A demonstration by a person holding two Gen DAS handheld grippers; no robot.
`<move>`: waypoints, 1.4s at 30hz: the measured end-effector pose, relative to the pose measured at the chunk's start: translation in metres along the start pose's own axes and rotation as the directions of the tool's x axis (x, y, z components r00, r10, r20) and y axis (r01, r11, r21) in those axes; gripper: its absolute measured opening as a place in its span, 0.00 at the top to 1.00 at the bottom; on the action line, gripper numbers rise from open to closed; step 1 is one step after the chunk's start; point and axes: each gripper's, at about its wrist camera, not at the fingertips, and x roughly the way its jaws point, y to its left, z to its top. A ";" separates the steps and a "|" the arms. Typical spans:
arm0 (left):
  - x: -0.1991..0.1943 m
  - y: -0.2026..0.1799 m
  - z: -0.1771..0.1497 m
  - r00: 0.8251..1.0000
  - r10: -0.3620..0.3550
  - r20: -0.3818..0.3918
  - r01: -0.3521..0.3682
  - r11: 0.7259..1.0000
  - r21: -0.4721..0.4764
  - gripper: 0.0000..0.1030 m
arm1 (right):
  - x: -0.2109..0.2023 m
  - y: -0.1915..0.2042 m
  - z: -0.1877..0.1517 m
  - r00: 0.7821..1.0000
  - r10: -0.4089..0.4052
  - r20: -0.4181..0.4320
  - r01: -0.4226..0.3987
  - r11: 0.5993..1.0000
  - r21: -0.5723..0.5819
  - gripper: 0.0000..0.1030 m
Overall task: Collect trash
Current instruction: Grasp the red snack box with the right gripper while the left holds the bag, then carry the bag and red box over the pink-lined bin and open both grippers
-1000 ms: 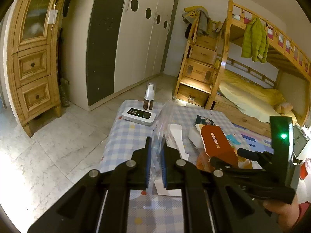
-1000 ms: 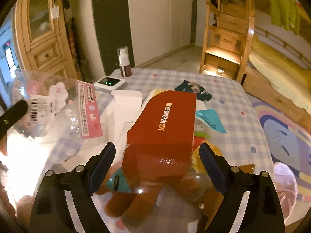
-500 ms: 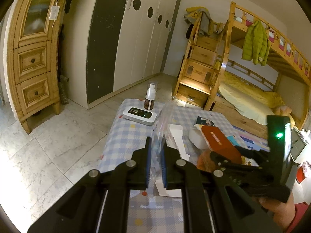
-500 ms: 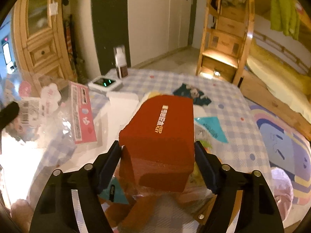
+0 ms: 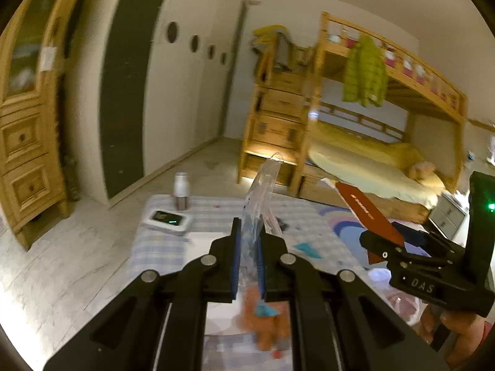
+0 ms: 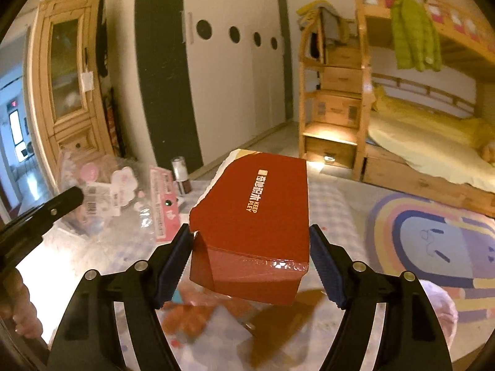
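**A:** Right wrist view first: what are we gripping there?

**B:** Our right gripper [image 6: 250, 266] is clamping the red box [image 6: 256, 216] across its width, both pads pressing its sides, so it is riding level and lifted off the table [image 6: 337, 210] below.

**A:** And the other tongs?

**B:** Our left gripper [image 5: 247, 266] is pinching the clear plastic bag [image 5: 261, 191] almost flat between narrow jaws; we are holding one edge up, presumably so its mouth is hanging ready to take the box.

**A:** Where is the bag relative to the box?

**B:** Off to the left of the right tongs, near but apart.

**A:** Farther out?

**B:** Beyond both tongs, a small bottle [image 5: 181, 194] and a white device [image 5: 168, 221] are sitting at the table's far end.
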 end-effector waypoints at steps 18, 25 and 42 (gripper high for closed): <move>0.076 -0.224 -0.045 0.934 -0.296 -0.201 0.343 0.901 0.265 0.93 | -0.078 -0.174 -0.082 0.948 -0.290 -0.130 0.312 0.926 0.213 0.27; 0.119 -0.284 -0.064 0.892 -0.336 -0.303 0.422 0.859 0.288 0.93 | -0.076 -0.241 -0.115 0.917 -0.336 -0.214 0.388 0.873 0.296 0.27; 0.169 -0.314 -0.070 0.858 -0.343 -0.381 0.459 0.847 0.270 0.62 | -0.066 -0.302 -0.146 0.911 -0.329 -0.250 0.408 0.810 0.420 0.19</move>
